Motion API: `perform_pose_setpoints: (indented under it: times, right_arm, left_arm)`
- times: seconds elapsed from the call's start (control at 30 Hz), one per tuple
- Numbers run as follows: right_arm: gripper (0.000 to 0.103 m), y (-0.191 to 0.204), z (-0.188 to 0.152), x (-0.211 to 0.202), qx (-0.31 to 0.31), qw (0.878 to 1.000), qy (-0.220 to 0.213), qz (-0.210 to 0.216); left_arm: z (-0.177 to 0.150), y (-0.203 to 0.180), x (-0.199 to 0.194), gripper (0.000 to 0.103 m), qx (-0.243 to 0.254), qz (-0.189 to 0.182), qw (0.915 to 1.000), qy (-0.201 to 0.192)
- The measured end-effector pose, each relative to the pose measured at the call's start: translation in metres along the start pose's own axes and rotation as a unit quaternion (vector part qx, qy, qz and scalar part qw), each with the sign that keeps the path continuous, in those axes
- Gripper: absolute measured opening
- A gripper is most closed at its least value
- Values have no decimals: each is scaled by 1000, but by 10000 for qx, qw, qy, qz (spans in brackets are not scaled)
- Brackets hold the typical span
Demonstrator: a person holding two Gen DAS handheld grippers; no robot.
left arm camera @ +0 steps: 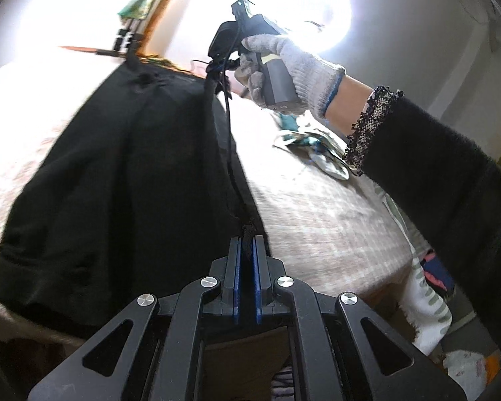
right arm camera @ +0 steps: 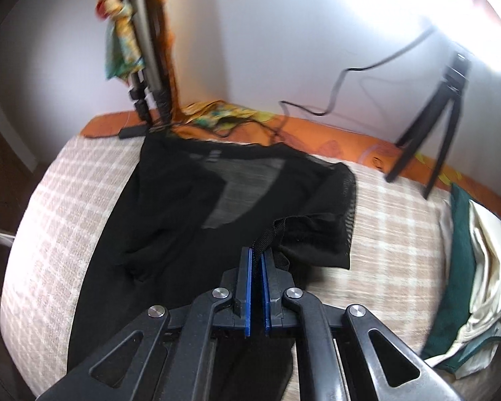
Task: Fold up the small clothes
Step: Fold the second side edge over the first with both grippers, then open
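A black garment (left arm camera: 117, 173) lies spread on the checked bed cover (left arm camera: 317, 220). My left gripper (left arm camera: 247, 244) is shut on its black edge at the near side. In the left wrist view a gloved hand (left arm camera: 294, 67) holds my right gripper (left arm camera: 217, 67) farther off, pinching the same edge and lifting it off the bed. In the right wrist view my right gripper (right arm camera: 257, 254) is shut on a black strap of the black garment (right arm camera: 190, 220), whose sheer mesh part folds over toward it.
A green and cream pile of clothes (right arm camera: 477, 274) lies on the right of the bed cover (right arm camera: 384, 260). A small black tripod (right arm camera: 441, 127) and cables stand at the orange far edge. A patterned cloth (left arm camera: 314, 147) lies beyond the sleeve (left arm camera: 434, 173). A tall stand (right arm camera: 143, 50) rises at the back left.
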State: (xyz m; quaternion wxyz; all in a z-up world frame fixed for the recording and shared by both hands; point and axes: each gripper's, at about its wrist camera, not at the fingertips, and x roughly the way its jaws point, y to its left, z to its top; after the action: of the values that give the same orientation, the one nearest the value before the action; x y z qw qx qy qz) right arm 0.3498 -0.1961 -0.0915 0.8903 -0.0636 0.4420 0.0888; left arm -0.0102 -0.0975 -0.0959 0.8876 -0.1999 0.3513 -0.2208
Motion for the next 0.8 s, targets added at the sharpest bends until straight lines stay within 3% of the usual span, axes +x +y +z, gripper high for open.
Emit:
perform_pose_setpoints:
  times: [0.2, 0.3, 0.33, 0.43, 0.47, 0.63, 0.8]
  right_arm:
    - [3, 29, 11, 24, -165, 9997, 132, -80]
    - [4, 36, 10, 35, -143, 9995, 250, 134]
    - [9, 37, 9, 38, -95, 9991, 281, 308]
    - [37, 35, 6, 27, 28, 9956, 142, 922]
    - [37, 32, 6, 20, 47, 9942, 39, 1071]
    - [37, -8, -1, -22, 396, 9863, -513, 1520]
    - [33, -66, -14, -34, 1095, 9832, -670, 1297]
  left_arm:
    - [1, 22, -1, 5, -196, 168, 9997, 49]
    - [-1, 27, 2, 5, -265, 261, 9992, 128]
    - [-1, 28, 2, 5, -283, 309, 9990, 168]
    - [-2, 28, -4, 11, -250, 504, 9981, 256]
    - [-2, 28, -8, 11, -234, 555, 9979, 253]
    - [5, 29, -40, 11, 65, 687, 9976, 95]
    - [31, 41, -62, 12, 240, 837, 9961, 148]
